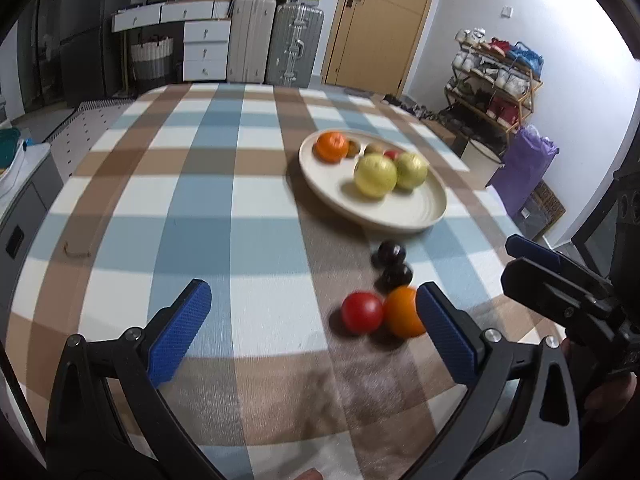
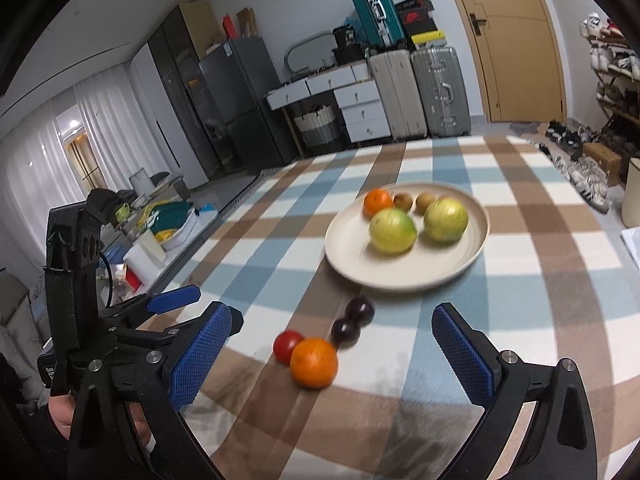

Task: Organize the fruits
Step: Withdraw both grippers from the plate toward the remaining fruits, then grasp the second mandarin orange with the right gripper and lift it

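Observation:
A cream plate (image 1: 416, 212) (image 2: 348, 248) on the checked tablecloth holds two yellow-green apples (image 1: 375, 176) (image 2: 392, 230), a tangerine (image 1: 331, 145) (image 2: 377, 201), two kiwis (image 2: 425, 201) and a small red fruit (image 1: 392, 154). In front of the plate lie two dark plums (image 1: 394, 266) (image 2: 352, 322), a red tomato (image 1: 362, 312) (image 2: 286, 345) and an orange (image 1: 404, 312) (image 2: 314, 362). My left gripper (image 1: 312, 320) is open and empty, with the tomato and orange just inside its right finger. My right gripper (image 2: 332, 352) is open and empty, hovering near the orange.
The table (image 1: 224, 184) is covered by a blue, brown and white checked cloth. Suitcases (image 1: 276, 44), drawers and a door stand behind it. A shoe rack (image 1: 496, 80) is at the right. The right gripper (image 1: 560, 280) shows at the right edge of the left wrist view.

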Motion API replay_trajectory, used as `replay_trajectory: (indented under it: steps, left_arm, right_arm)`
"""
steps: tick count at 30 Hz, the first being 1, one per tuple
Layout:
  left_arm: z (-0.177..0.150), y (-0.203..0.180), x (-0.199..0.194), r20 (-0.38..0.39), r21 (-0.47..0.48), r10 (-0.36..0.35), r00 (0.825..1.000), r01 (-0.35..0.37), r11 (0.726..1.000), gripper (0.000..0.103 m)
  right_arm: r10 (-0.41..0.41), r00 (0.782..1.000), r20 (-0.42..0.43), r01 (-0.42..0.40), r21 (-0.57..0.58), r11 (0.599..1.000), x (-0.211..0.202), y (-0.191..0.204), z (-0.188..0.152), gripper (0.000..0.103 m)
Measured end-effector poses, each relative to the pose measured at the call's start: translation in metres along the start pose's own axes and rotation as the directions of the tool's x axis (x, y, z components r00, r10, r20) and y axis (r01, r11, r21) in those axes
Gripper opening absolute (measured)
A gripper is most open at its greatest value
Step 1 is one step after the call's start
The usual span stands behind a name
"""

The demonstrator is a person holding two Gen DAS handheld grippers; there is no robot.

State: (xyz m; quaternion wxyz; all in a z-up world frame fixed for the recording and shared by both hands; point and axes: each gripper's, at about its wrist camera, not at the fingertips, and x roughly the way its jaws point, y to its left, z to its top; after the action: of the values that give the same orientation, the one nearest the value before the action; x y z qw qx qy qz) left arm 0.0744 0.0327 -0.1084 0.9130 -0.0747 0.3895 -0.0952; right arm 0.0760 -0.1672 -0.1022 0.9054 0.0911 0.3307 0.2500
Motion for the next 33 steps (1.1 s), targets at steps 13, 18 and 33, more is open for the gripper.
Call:
replay_trajectory:
  steps: [13,18,33]
  left_arm:
    - [-0.031,0.009,0.009,-0.025,-0.022,-0.027,0.999,0.027,0.999,0.102]
    - [-0.038,0.008,0.007,-0.018,-0.019,-0.043,0.999,0.042,0.999,0.102]
    - [-0.043,0.018,0.002,0.021,-0.072,-0.070,0.997,0.071,0.995,0.102]
  right_arm:
    - [0.044,0.994,-0.095,-0.039,0.054,0.998,0.026,-0.004,-0.029,0.102]
    - [0.055,0.992,-0.117,-0.047,0.067,0.997,0.034,-0.004,-0.033,0.101]
    - [0.061,0.984,-0.167,-0.043,0.108,0.993,0.054,-0.005,-0.037,0.075]
